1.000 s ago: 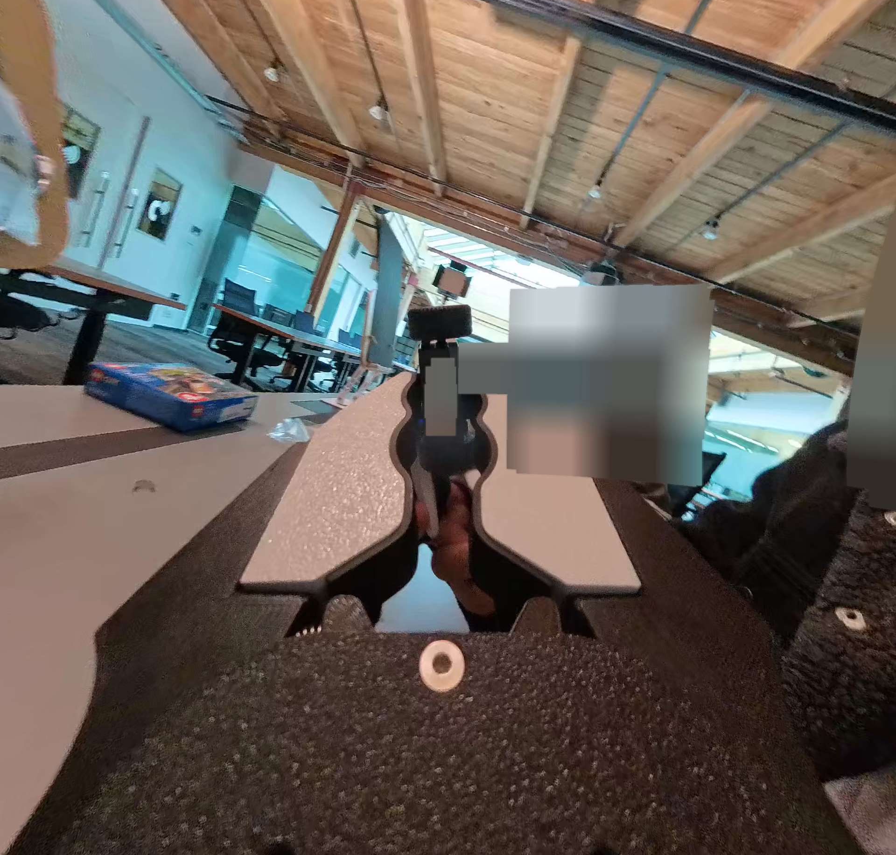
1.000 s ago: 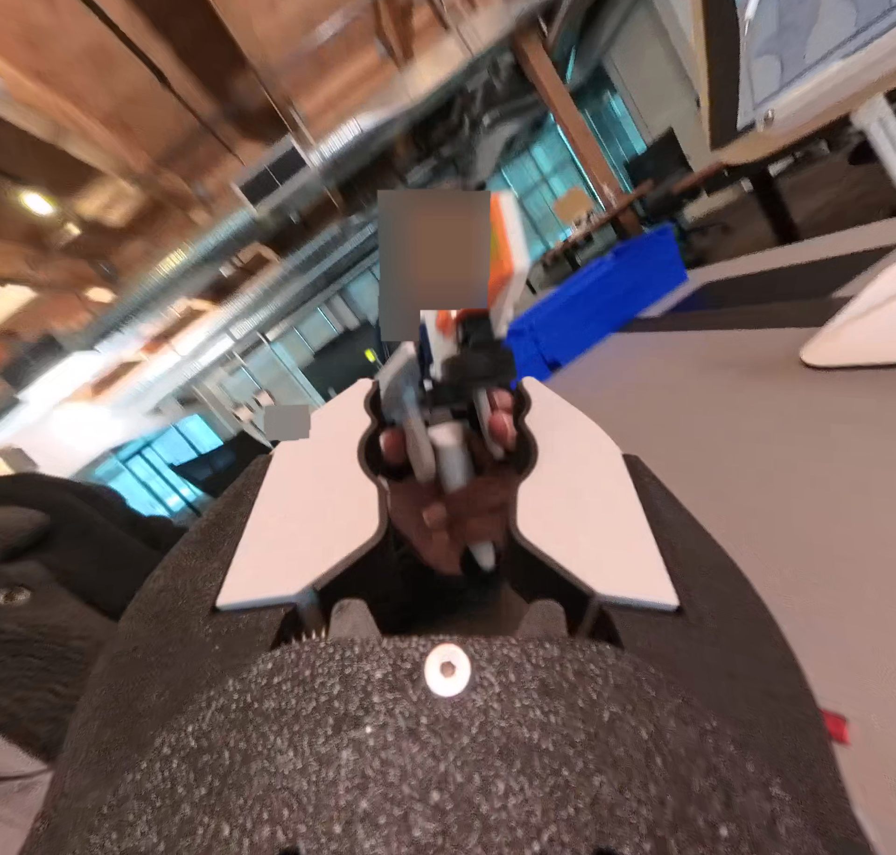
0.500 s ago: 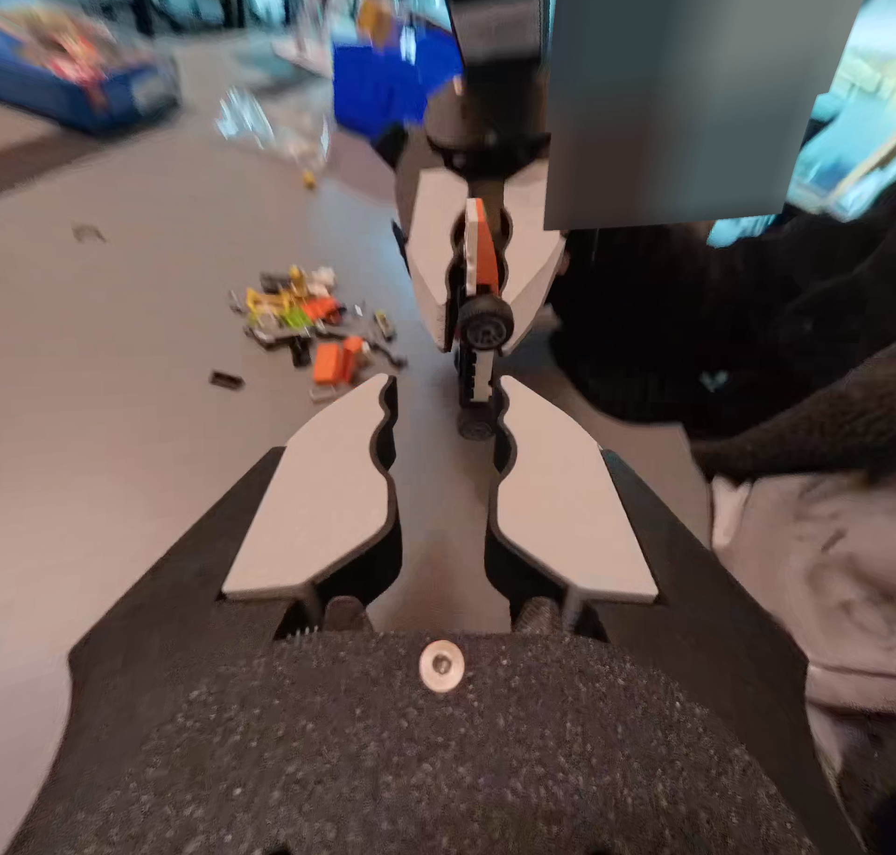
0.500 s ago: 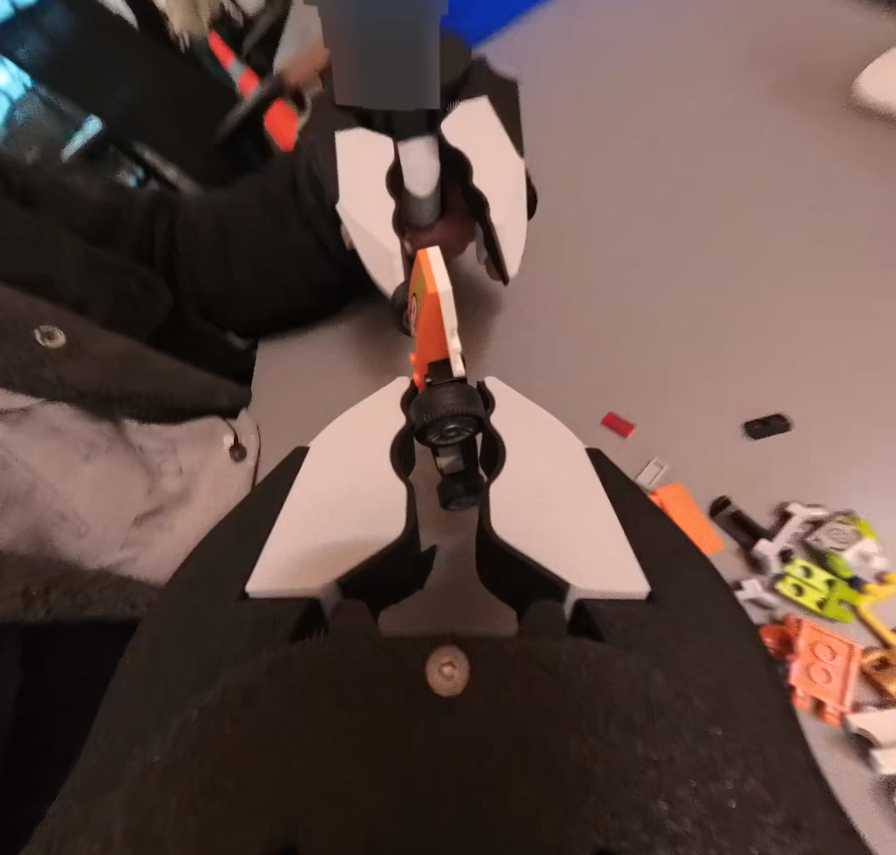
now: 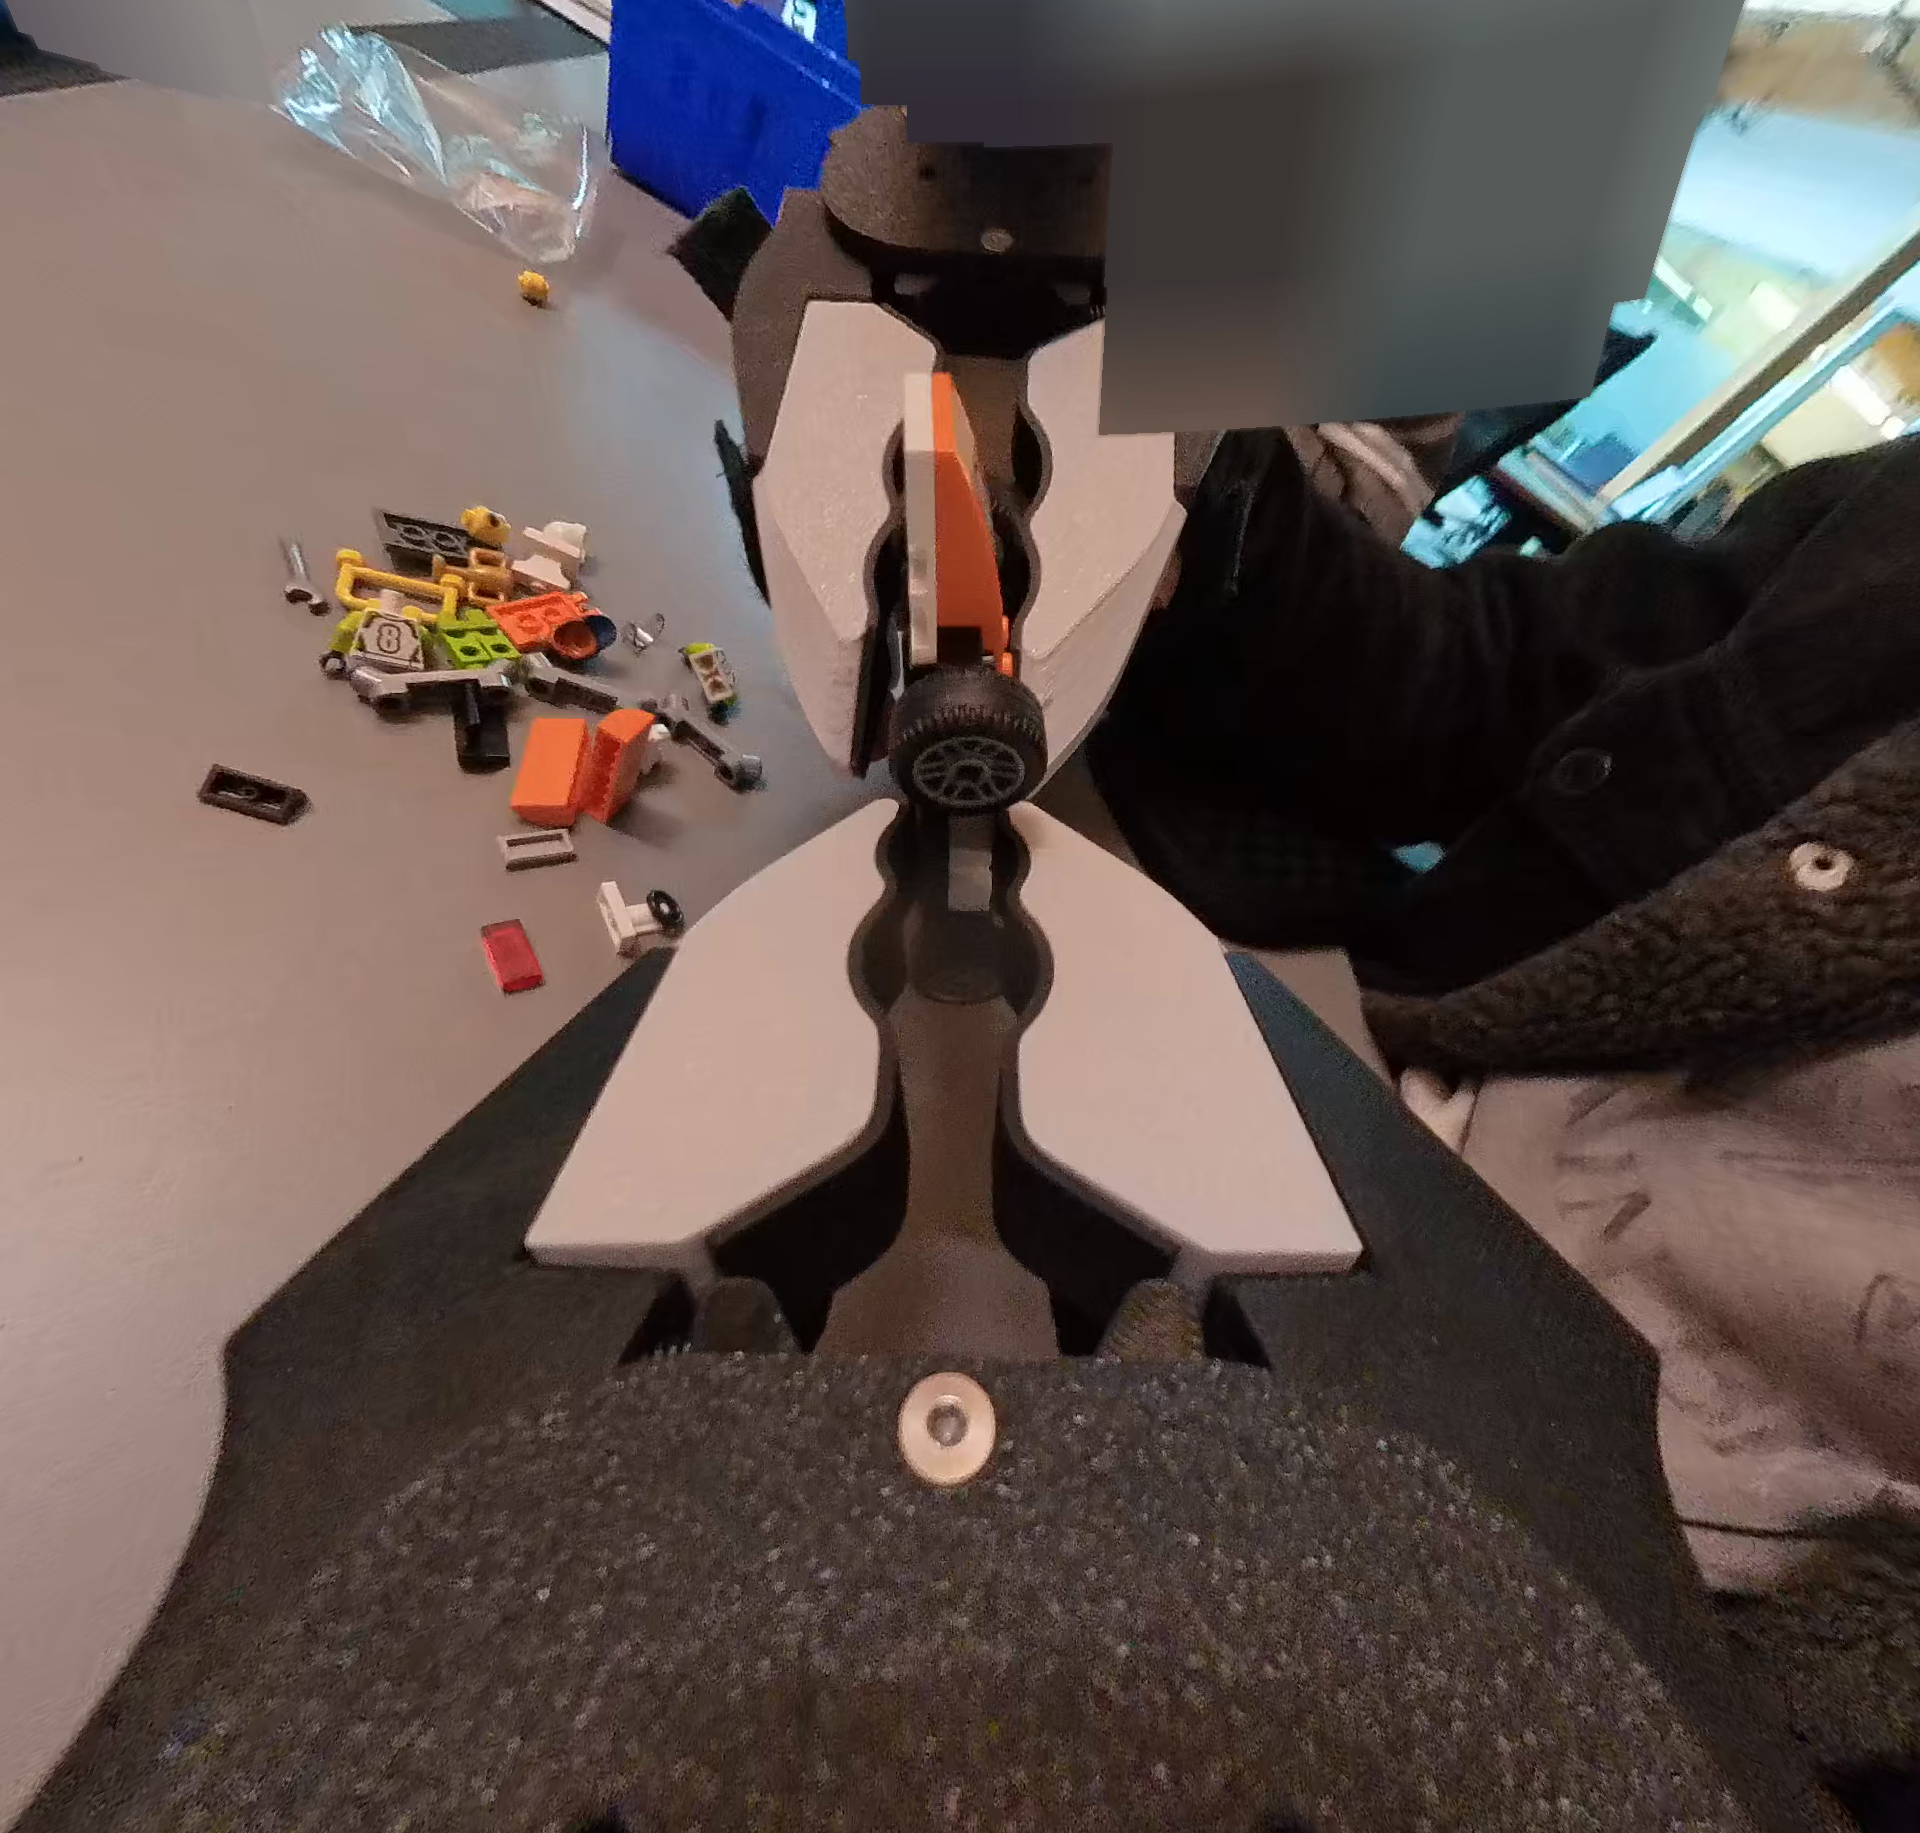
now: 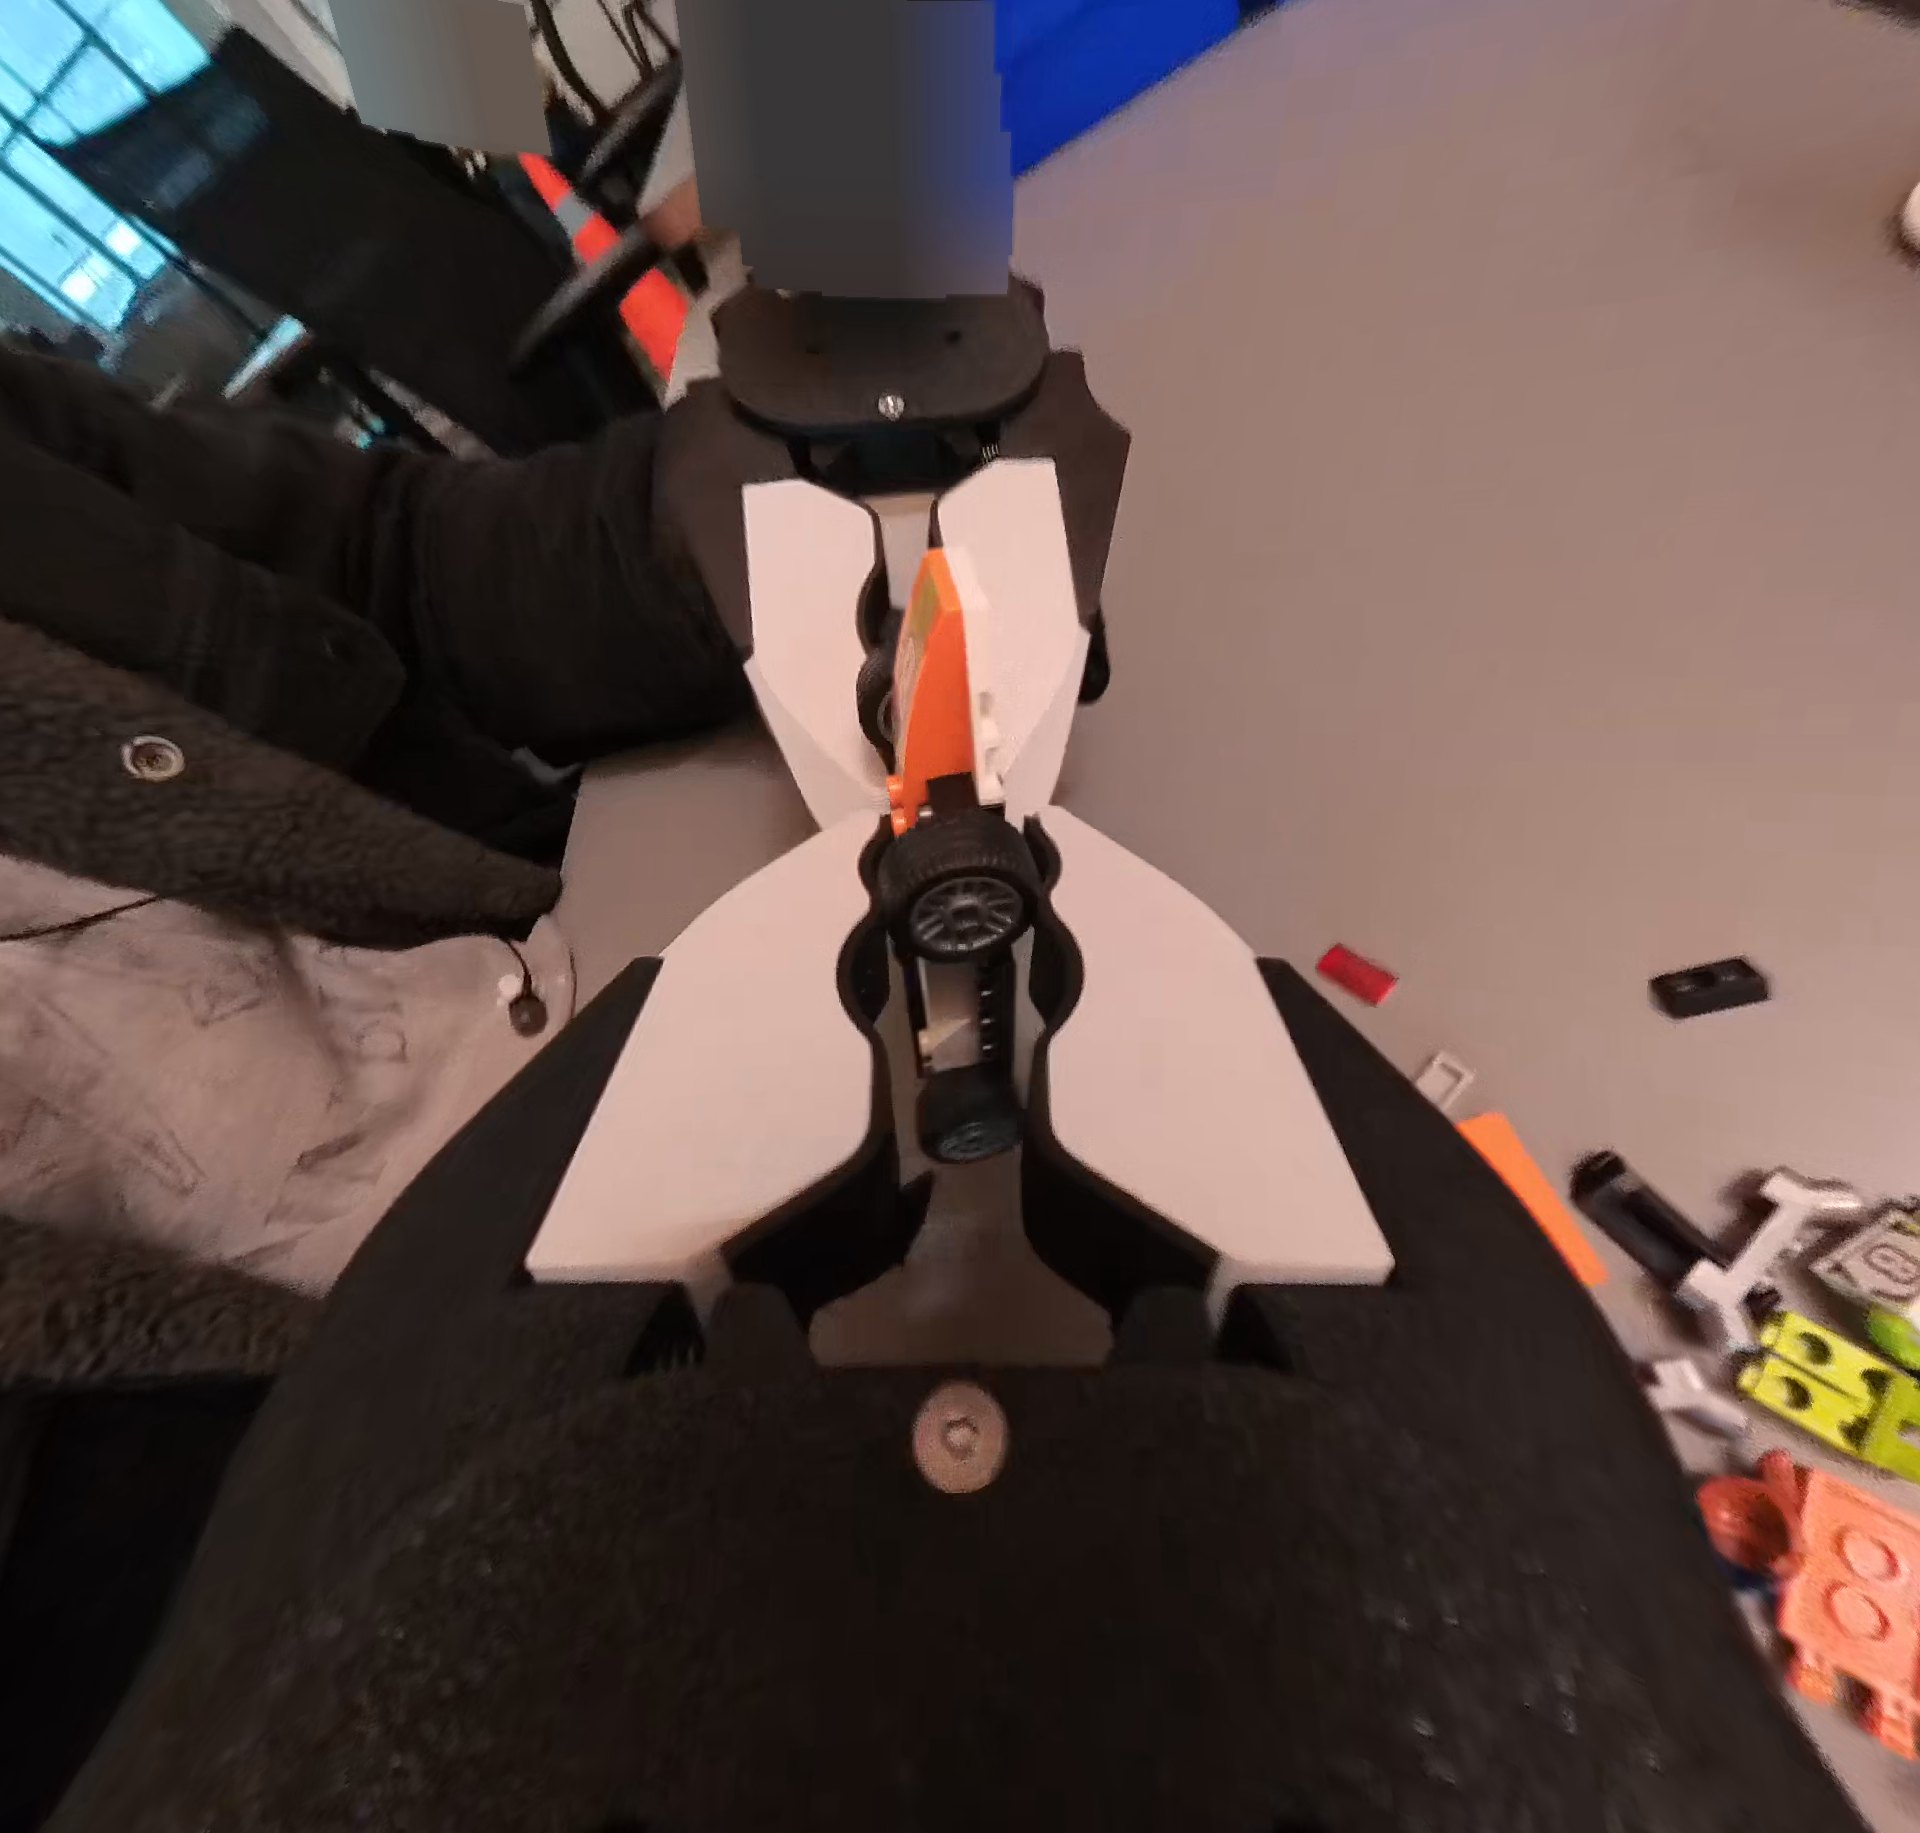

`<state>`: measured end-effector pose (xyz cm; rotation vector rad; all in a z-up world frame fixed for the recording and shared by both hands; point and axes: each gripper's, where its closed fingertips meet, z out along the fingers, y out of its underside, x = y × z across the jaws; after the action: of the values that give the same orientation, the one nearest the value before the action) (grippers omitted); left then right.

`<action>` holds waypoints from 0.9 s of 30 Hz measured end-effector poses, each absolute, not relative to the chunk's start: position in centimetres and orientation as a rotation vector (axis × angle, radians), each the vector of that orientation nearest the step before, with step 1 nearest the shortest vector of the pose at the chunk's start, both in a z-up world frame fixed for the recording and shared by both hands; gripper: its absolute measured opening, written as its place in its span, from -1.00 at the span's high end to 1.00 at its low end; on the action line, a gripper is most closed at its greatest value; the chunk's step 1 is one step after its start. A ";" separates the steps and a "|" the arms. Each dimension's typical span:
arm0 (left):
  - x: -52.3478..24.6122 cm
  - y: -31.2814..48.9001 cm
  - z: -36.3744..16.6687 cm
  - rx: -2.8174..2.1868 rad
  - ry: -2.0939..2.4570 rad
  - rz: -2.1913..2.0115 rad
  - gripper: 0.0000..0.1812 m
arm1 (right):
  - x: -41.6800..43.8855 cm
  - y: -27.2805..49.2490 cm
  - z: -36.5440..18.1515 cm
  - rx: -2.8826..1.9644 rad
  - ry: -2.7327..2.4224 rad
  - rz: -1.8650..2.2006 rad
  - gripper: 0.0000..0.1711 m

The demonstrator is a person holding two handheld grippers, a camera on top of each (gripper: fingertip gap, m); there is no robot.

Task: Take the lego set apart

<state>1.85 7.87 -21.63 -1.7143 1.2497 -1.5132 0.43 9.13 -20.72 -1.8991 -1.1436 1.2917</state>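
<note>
A small lego car [image 5: 961, 516] with an orange and white body and black wheels hangs above the grey table [image 5: 156, 433], held between my two grippers, which face each other. My left gripper [image 5: 958, 812] is shut on the car's dark chassis just behind a black wheel [image 5: 966, 755]. My right gripper [image 6: 956, 838] is shut on the car [image 6: 930, 703] at a wheel [image 6: 961, 900], with a second wheel farther back between its fingers. Each view shows the other gripper closed around the orange and white end: the right gripper [image 5: 951, 744] and the left gripper [image 6: 930, 796].
A pile of loose lego pieces [image 5: 468, 630] lies on the table left of the grippers and also shows in the right wrist view [image 6: 1818, 1368]. A red tile [image 5: 511, 955] and a black plate [image 5: 252, 794] lie apart. A plastic bag [image 5: 436, 131] and a blue bin [image 5: 717, 100] stand behind. A person's dark coat [image 5: 1558, 692] is close. My two grippers' fingertips are within a few centimetres of each other. Left tips and right tips are each some 10 centimeters from the red tile [image 5: 511, 955]. Seen from the right wrist view [image 6: 1348, 960] as well.
Both grippers swung down from pointing at the ceiling to over the table. The right shut on the car first; the left, open beside it half a second ago, has closed on it.
</note>
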 end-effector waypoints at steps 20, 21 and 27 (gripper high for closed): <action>-0.7 13.3 -24.3 -2.144 0.677 -1.635 0.85 | 0.0 11.5 -24.7 -1.276 -1.892 -0.167 0.60; -0.7 13.2 -24.4 -2.149 0.682 -1.629 0.85 | -0.1 11.6 -24.9 -1.258 -1.906 -0.190 0.61; -0.7 13.2 -24.7 -2.164 0.659 -1.668 0.85 | -0.2 11.8 -26.2 -1.255 -2.009 -0.244 0.67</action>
<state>-0.72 13.24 -24.69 -2.1645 0.6593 -1.6681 -0.19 11.84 -26.17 -1.2546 -2.0088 -0.2442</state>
